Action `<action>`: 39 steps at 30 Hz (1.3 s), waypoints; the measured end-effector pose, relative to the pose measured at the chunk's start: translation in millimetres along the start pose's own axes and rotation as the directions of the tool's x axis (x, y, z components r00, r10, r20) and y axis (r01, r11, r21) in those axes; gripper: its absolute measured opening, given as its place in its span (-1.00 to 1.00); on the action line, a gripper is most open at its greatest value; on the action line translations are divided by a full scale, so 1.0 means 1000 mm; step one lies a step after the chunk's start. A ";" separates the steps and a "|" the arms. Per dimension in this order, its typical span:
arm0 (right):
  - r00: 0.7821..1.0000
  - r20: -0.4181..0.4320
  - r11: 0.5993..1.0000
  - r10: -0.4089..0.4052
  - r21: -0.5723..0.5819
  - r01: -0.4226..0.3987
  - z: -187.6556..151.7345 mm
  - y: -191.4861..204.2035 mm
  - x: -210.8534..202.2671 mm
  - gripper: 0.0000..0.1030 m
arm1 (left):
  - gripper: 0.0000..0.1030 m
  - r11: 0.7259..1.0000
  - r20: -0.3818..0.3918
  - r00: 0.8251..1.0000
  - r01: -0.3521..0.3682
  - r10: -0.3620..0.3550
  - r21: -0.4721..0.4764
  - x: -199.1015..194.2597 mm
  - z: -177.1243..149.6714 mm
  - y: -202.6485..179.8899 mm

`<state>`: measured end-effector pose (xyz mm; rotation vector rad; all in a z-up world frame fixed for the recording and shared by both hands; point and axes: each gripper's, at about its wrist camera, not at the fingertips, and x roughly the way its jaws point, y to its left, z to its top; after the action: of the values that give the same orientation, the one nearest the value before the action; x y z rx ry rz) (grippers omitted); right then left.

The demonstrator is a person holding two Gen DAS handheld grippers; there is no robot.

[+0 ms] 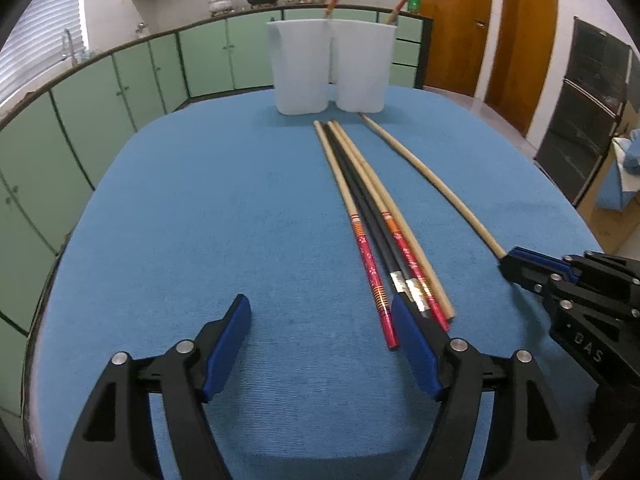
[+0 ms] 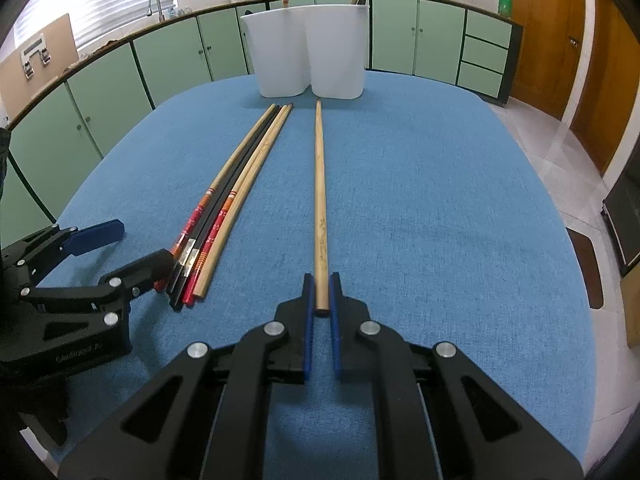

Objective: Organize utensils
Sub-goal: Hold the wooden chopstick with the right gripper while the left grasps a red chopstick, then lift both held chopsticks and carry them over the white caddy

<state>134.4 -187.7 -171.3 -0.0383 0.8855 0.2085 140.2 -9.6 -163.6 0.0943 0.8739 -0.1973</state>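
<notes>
Judging by two chopsticks standing in the holder (image 2: pixel 308 56), I'm early on: my right gripper (image 2: pixel 321 296) pinches the plain chopstick (image 2: pixel 319 184) lying on the table (image 2: pixel 420 200), my left gripper (image 1: pixel 320 340) spread beside the remaining bundle (image 1: pixel 380 232).

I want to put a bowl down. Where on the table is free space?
Free: the blue cloth right of the single wooden chopstick, and the cloth left of the chopstick bundle. Crowded: between the bundle and the white holder.
</notes>
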 end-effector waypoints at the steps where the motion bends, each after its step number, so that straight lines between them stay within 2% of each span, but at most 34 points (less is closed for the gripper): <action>1: 1.000 0.000 1.000 0.001 0.001 -0.001 0.000 0.000 0.000 -0.86 | 0.40 1.000 0.003 1.000 -0.011 0.011 -0.011 0.000 0.000 0.002; 4: 1.000 0.001 1.000 -0.001 0.001 0.001 0.000 0.000 0.000 -0.86 | 0.37 0.996 0.004 0.999 -0.048 0.049 -0.073 -0.001 0.002 0.013; 6: 1.000 0.002 1.000 -0.003 0.000 0.003 -0.001 0.001 0.000 -0.85 | 0.36 0.995 0.007 0.999 -0.040 0.041 -0.093 -0.002 0.001 0.019; 14: 1.000 0.002 1.000 0.016 0.007 -0.016 -0.003 -0.002 -0.002 -0.80 | 0.36 0.999 0.010 1.000 -0.027 0.027 -0.032 -0.004 -0.001 0.004; 18: 1.000 0.000 1.000 0.019 0.010 -0.019 -0.003 -0.003 -0.002 -0.80 | 0.11 0.999 -0.003 1.000 -0.013 0.013 -0.049 -0.002 -0.002 0.007; 28: 1.000 -0.002 1.000 0.003 -0.006 -0.003 -0.001 0.000 0.000 -0.80 | -0.25 1.000 -0.004 1.000 -0.002 0.002 -0.009 0.000 -0.003 -0.006; 31: 1.000 -0.002 1.000 0.008 0.000 -0.008 -0.001 -0.001 0.000 -0.81 | -0.59 1.000 -0.002 1.000 0.018 -0.018 0.000 -0.001 -0.003 -0.010; 33: 1.000 0.000 1.000 0.009 0.002 -0.009 -0.001 -0.001 0.000 -0.83 | -0.88 1.000 -0.002 1.000 0.027 -0.027 0.012 -0.001 -0.003 -0.014; 39: 1.000 0.005 0.999 0.029 0.019 -0.029 -0.002 -0.004 -0.002 -0.88 | -0.89 0.998 0.002 0.998 0.063 -0.063 -0.025 -0.002 -0.003 -0.007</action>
<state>132.7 -192.0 -170.8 -0.0072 0.8836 0.2272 135.2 -16.0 -163.5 0.0435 0.8783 -0.2455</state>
